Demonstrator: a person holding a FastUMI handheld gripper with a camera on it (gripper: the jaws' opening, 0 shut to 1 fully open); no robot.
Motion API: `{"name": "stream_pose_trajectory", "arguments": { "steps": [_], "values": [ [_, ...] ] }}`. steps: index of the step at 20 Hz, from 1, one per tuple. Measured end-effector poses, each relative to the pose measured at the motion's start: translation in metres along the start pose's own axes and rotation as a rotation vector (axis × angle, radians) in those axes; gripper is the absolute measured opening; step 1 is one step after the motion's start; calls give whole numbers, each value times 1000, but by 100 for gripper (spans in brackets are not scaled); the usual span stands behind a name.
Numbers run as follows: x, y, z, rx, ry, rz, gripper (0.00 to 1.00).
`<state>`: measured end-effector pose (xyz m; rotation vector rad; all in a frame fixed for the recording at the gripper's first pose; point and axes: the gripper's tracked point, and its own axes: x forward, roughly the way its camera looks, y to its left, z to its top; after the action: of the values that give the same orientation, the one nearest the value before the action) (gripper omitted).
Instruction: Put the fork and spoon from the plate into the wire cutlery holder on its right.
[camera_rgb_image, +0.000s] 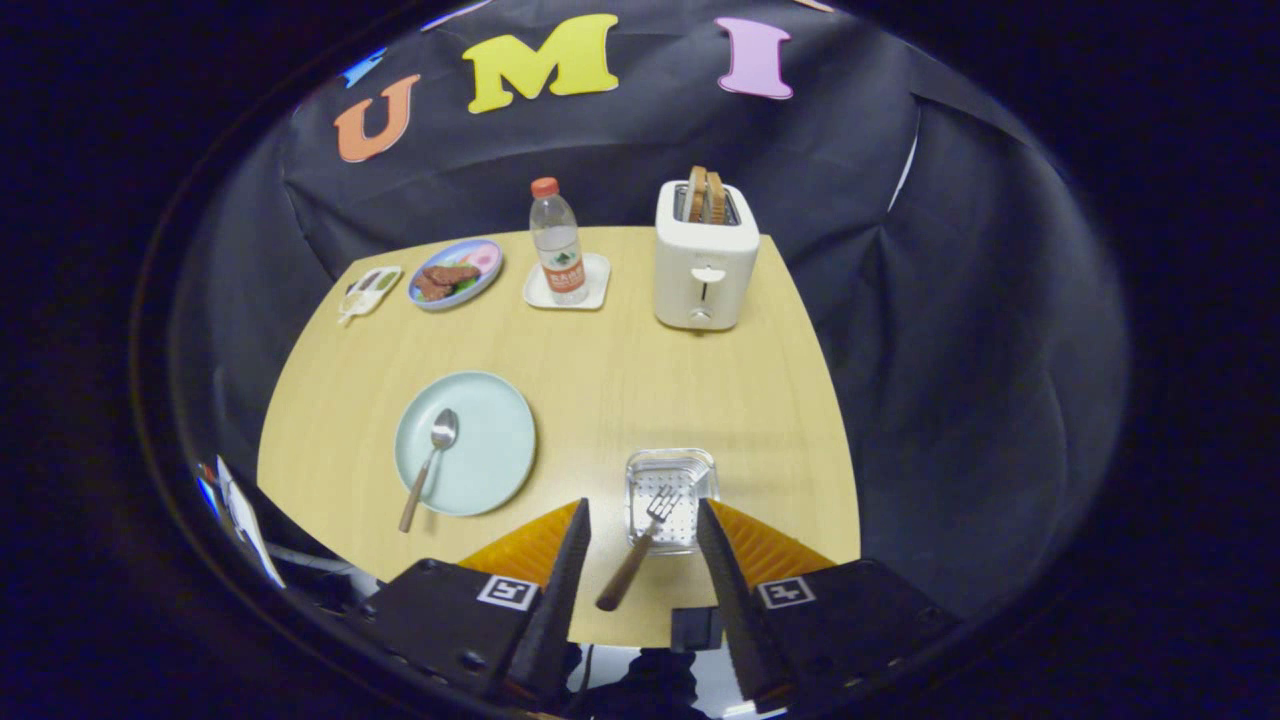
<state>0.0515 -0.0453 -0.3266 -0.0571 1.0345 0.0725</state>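
A pale green plate (490, 450) lies on the wooden table, left of my fingers. A spoon (430, 465) with a wooden handle rests on it, bowl pointing away and the handle end over the plate's near rim. To the plate's right stands the wire cutlery holder (690, 470). The fork (640, 545) leans with its tines inside the holder and its wooden handle slanting back out toward me. My gripper (642, 508) is open just above the holder, with the fork in the wide gap between the fingers and neither finger touching it.
At the back stand a white toaster (705, 270) holding bread, a water bottle (557, 240) on a white coaster, a blue plate of food (455, 272) and a small white dish (368, 292). The table's near edge runs just under my fingers.
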Motion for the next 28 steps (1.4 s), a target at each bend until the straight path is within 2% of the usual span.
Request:
{"name": "stream_pose_trajectory", "arguments": {
  "steps": [1,8,11,18,23,28],
  "values": [
    [0,12,2,-2,-13,14,75],
    [24,101,-14,-57,6,71,81],
    [40,141,-39,-56,51,91,93],
    [75,213,-92,57,114,101,94],
    [96,236,-110,139,82,47,94],
    [117,246,-130,133,108,17,79]
  ]
}}
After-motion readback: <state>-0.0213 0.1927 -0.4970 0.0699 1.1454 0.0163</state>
